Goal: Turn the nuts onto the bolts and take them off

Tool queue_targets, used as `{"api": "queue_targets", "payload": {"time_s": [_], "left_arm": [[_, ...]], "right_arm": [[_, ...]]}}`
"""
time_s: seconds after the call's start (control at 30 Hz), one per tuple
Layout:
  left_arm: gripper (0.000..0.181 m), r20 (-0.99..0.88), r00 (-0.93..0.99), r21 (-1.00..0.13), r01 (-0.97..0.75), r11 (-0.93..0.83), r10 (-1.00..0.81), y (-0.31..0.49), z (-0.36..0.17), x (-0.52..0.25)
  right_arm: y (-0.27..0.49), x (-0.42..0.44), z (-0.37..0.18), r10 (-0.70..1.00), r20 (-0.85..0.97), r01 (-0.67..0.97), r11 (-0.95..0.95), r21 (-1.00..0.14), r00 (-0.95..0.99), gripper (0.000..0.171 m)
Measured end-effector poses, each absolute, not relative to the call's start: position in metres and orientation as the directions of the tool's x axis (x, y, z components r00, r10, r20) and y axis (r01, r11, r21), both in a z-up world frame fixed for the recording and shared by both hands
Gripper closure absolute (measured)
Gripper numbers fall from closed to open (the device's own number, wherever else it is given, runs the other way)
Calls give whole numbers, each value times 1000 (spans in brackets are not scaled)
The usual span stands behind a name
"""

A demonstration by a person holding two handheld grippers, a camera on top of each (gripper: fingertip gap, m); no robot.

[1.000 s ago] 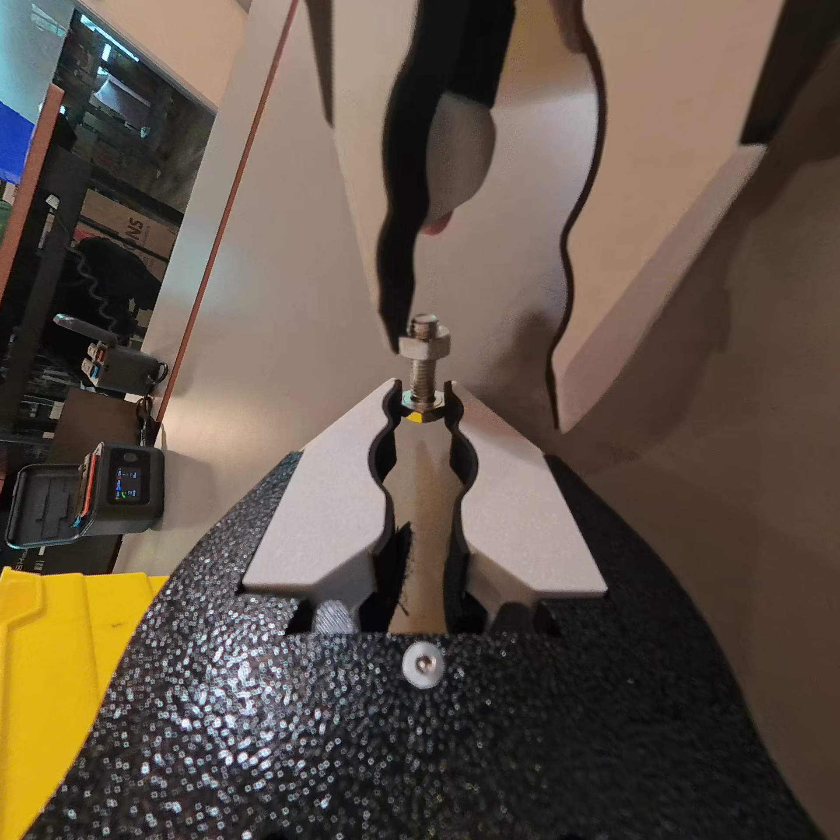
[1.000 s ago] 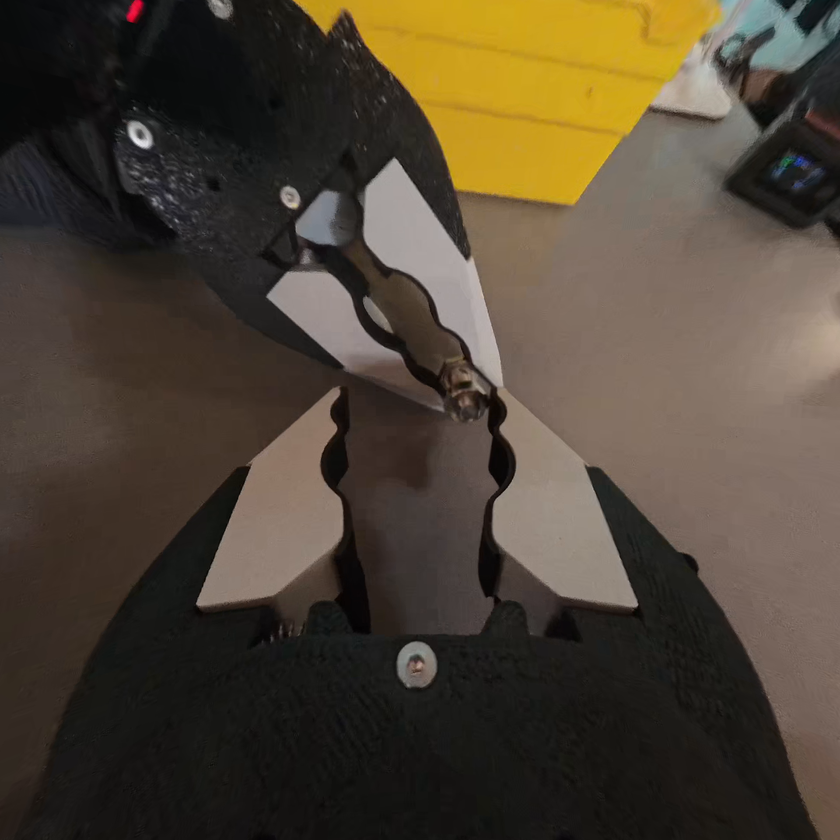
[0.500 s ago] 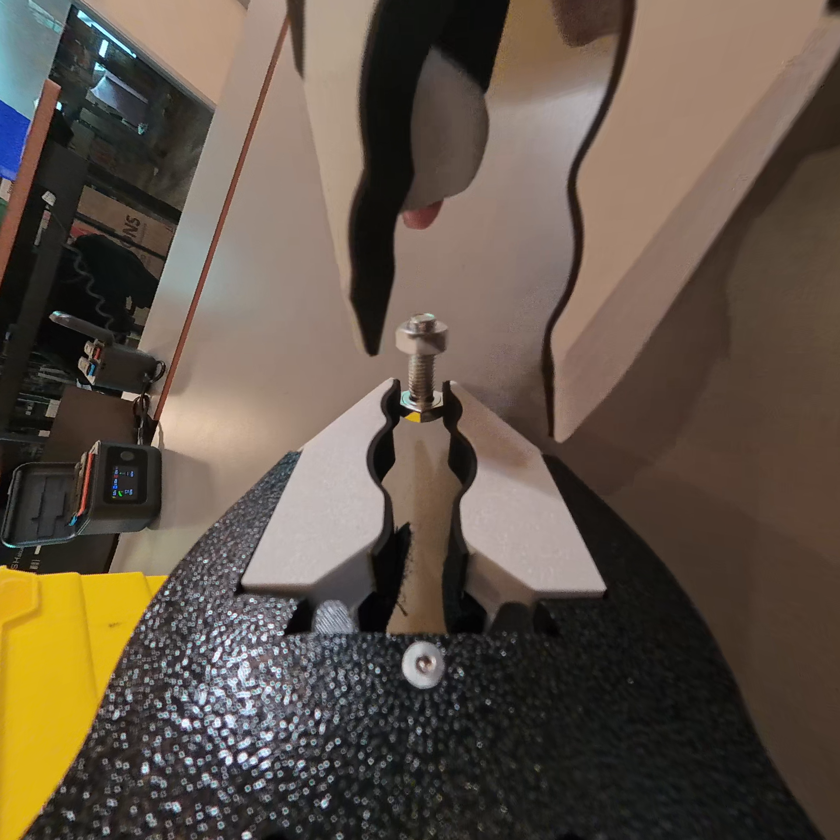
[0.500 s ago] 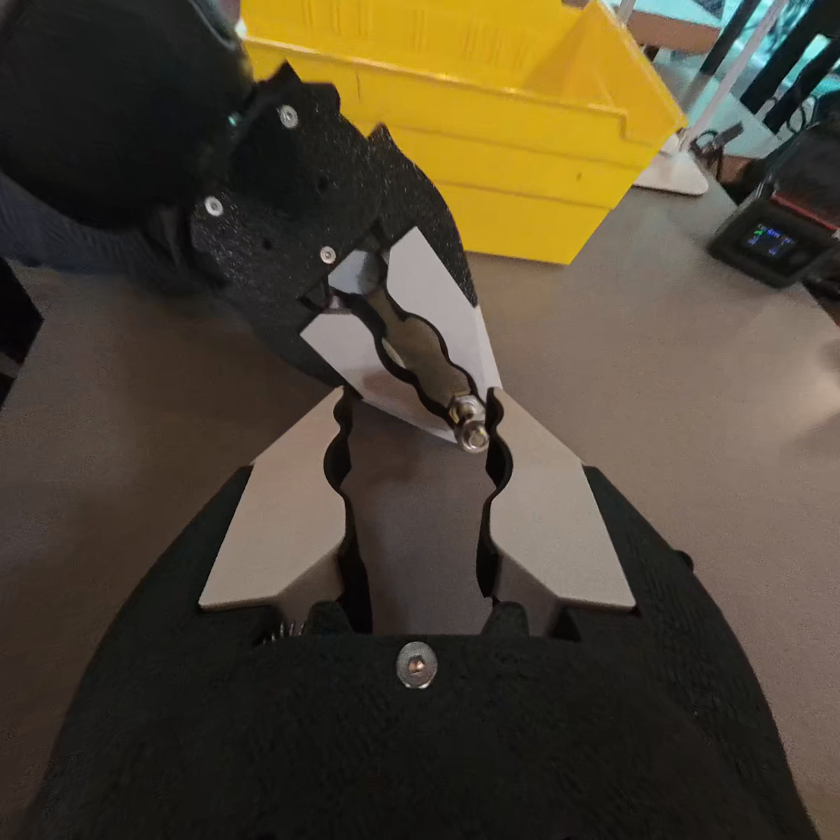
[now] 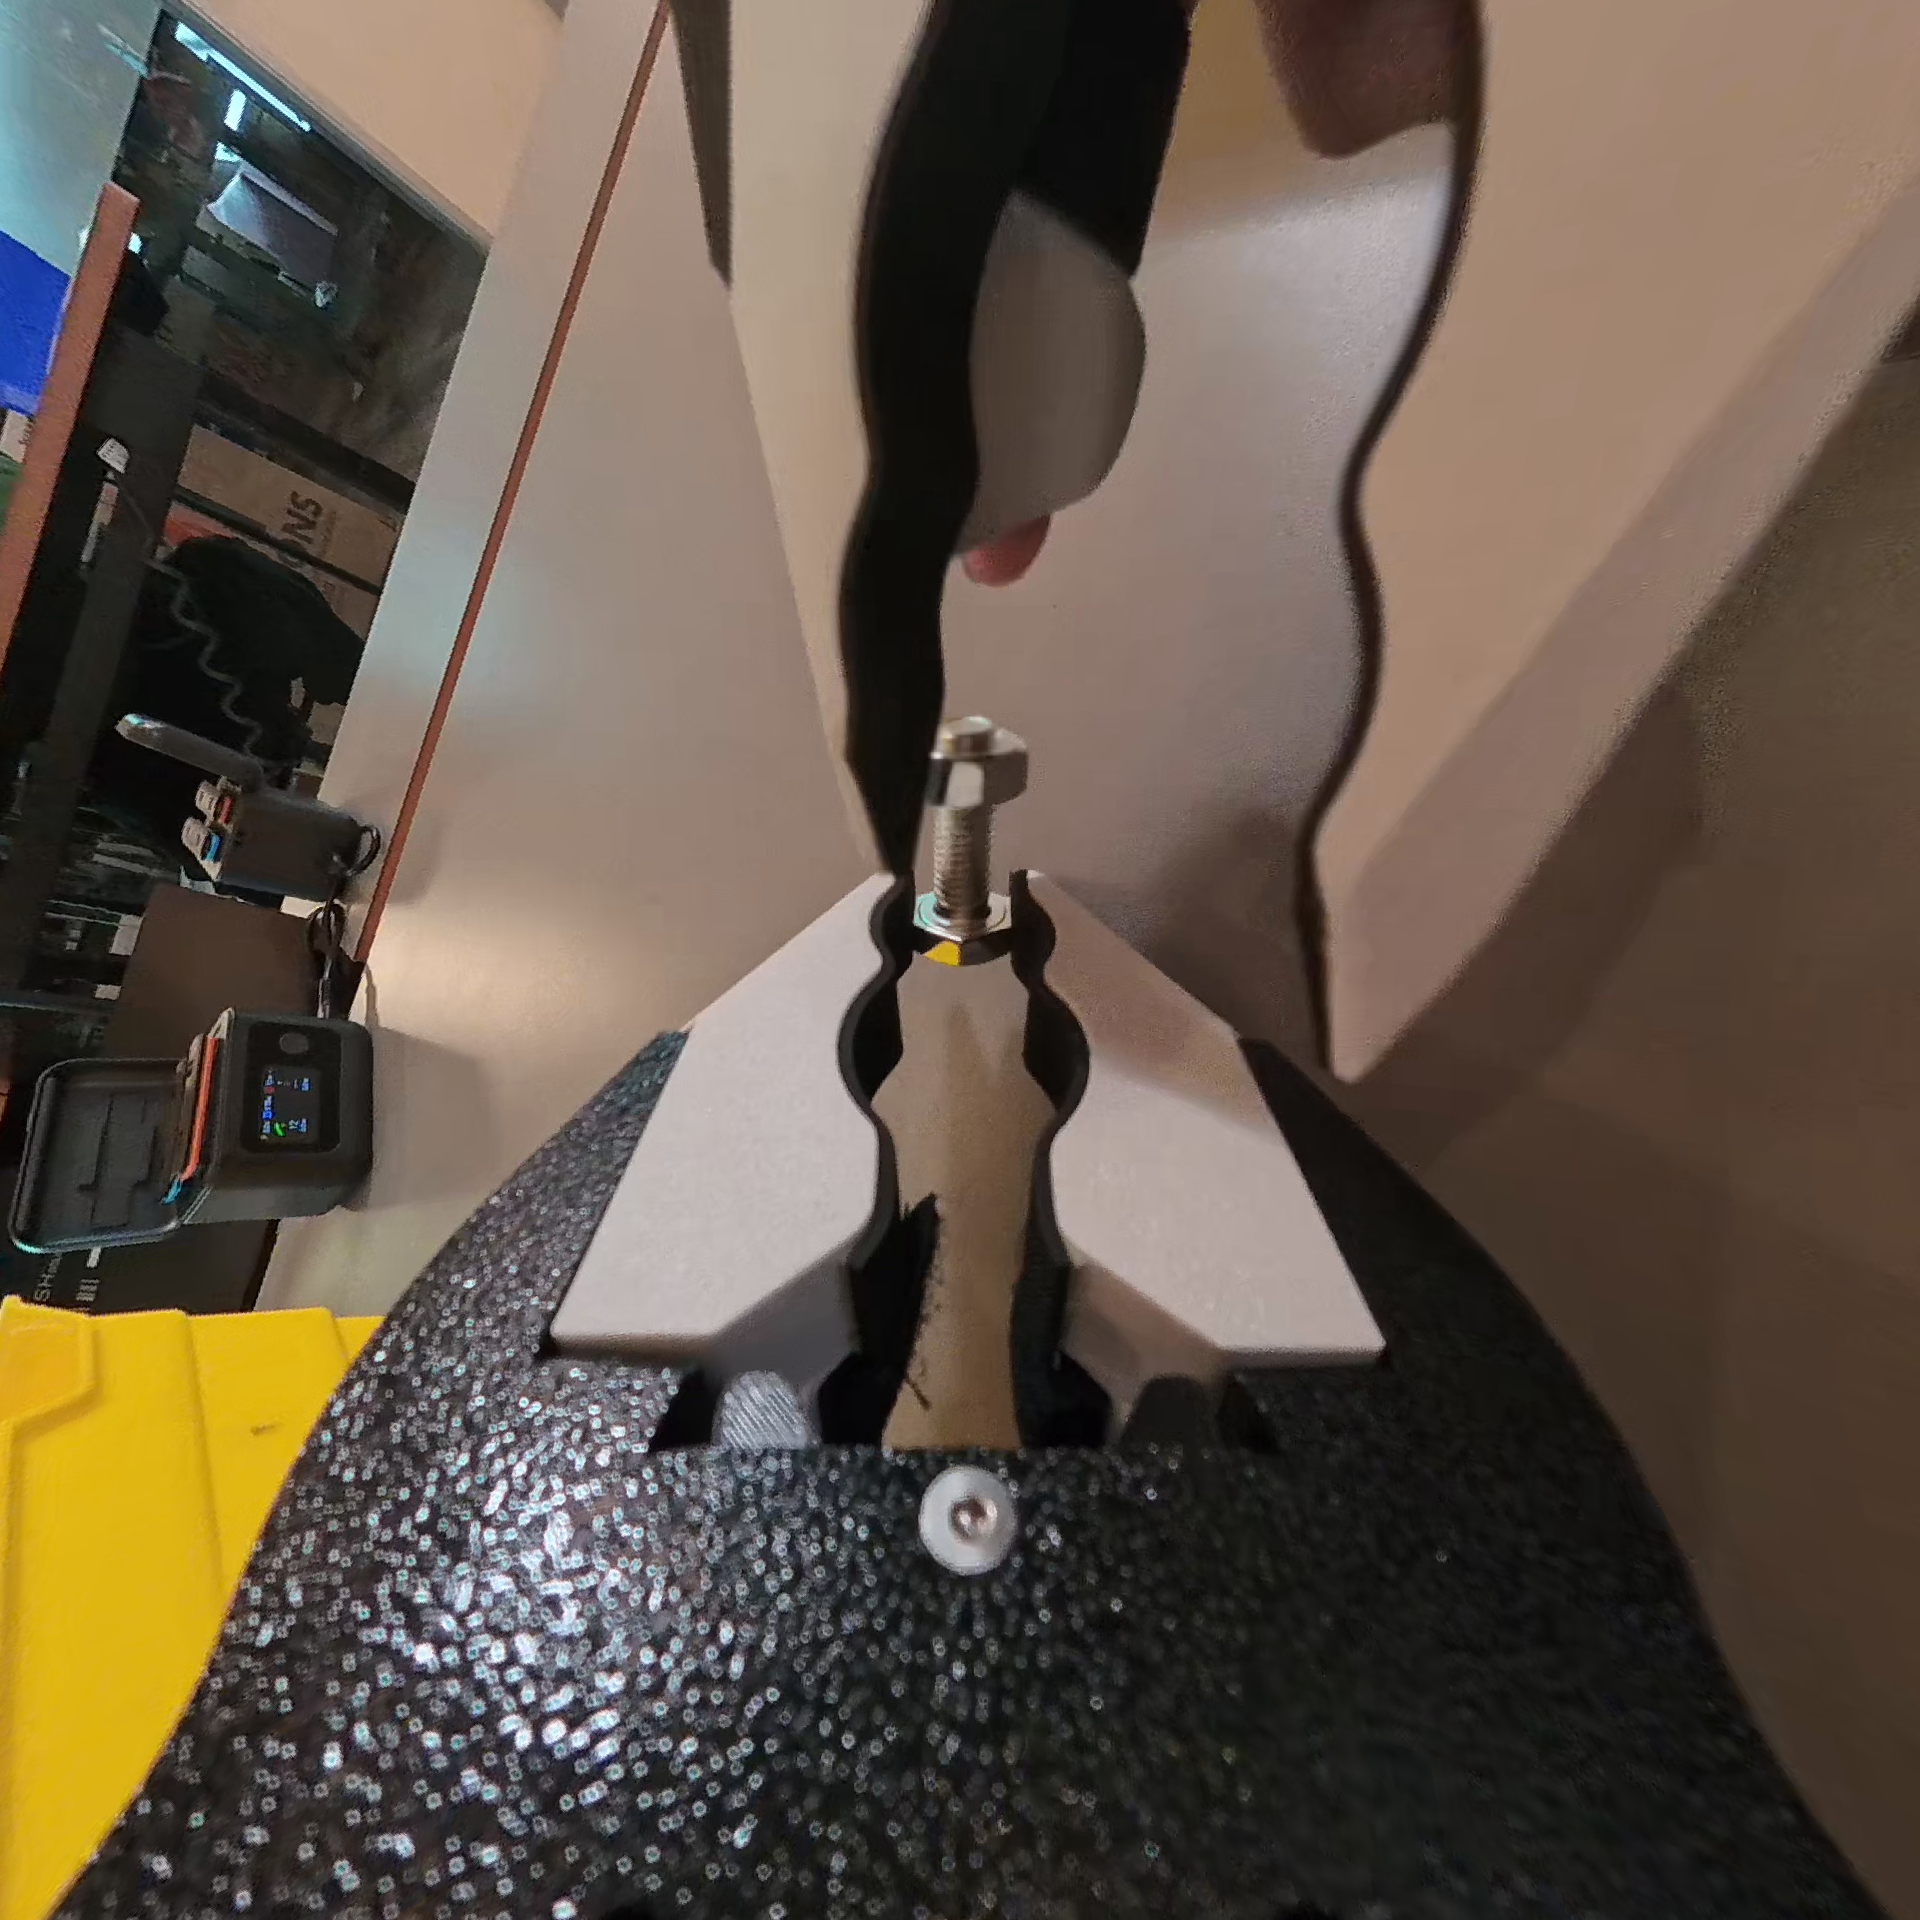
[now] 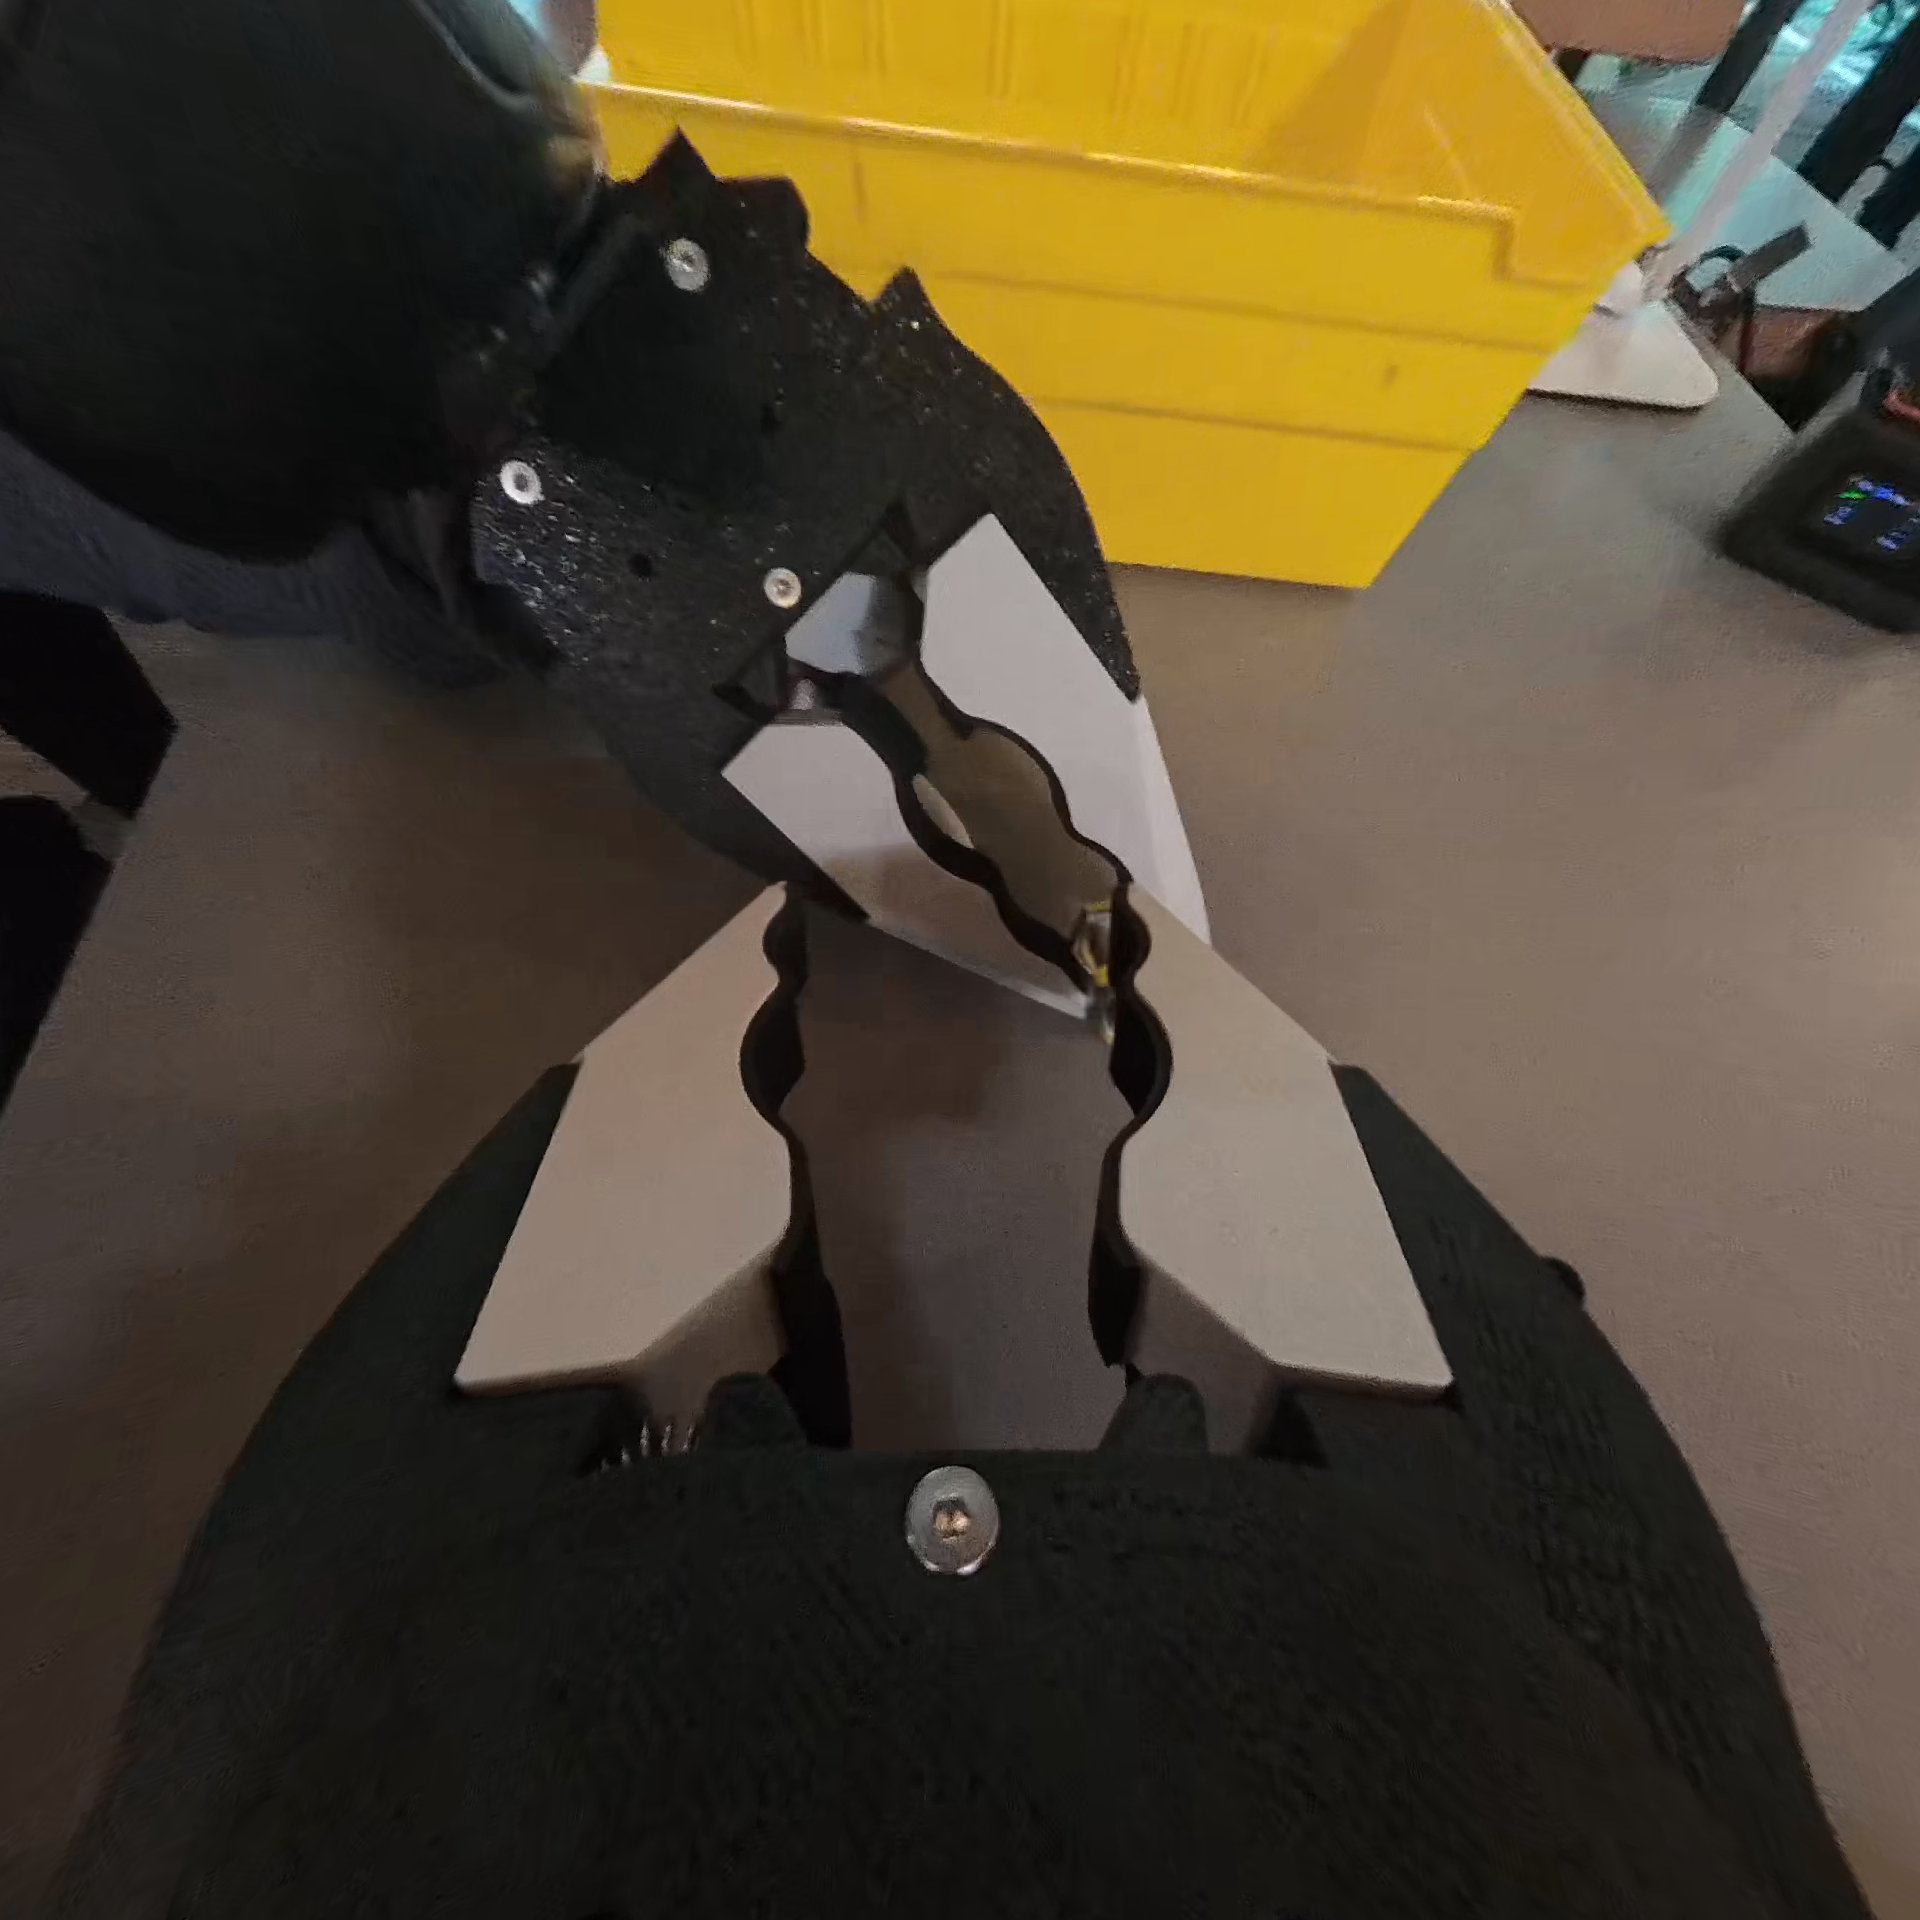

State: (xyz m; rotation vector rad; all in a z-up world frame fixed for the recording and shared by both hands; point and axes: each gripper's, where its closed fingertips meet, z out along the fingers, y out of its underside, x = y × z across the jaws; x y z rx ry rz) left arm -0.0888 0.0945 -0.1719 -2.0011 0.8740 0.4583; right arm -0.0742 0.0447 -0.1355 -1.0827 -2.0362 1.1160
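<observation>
Currently: left gripper [image 5: 961, 914] clamped on hex bolt [image 5: 958, 862] by its head, shank outward, hex nut [image 5: 978, 774] near the thread's end. Right gripper [image 6: 961, 935] spread wide, holding nothing, one finger beside the nut. Risk: off-centre closing knocks the bolt askew or slips off the nut's flats.

A shiny steel hex-head bolt [image 5: 962, 844] with a threaded shank is clamped by its head between the tips of the left tool [image 5: 958, 914], shank pointing straight away from them. A matching steel hex nut [image 5: 977, 774] sits threaded near the shank's far end, a stretch of bare thread showing between it and the head. In the right wrist view only slivers of the bolt [image 6: 1093, 951] show.
</observation>
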Motion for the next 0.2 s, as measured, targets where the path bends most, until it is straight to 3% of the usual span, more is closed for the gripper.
{"api": "queue_targets", "payload": {"time_s": [0.03,0.2], "left_arm": [[165,-606,685,-580,-728,-365,-404,95,-172,-89],[165,-606,686,-579,-727,-368,-403,95,-172,-89]], "right_arm": [[41,-73,-136,849,85,386,324,-864,-522,113],[43,-62,-150,848,-2,494,306,-814,-529,125]]}}
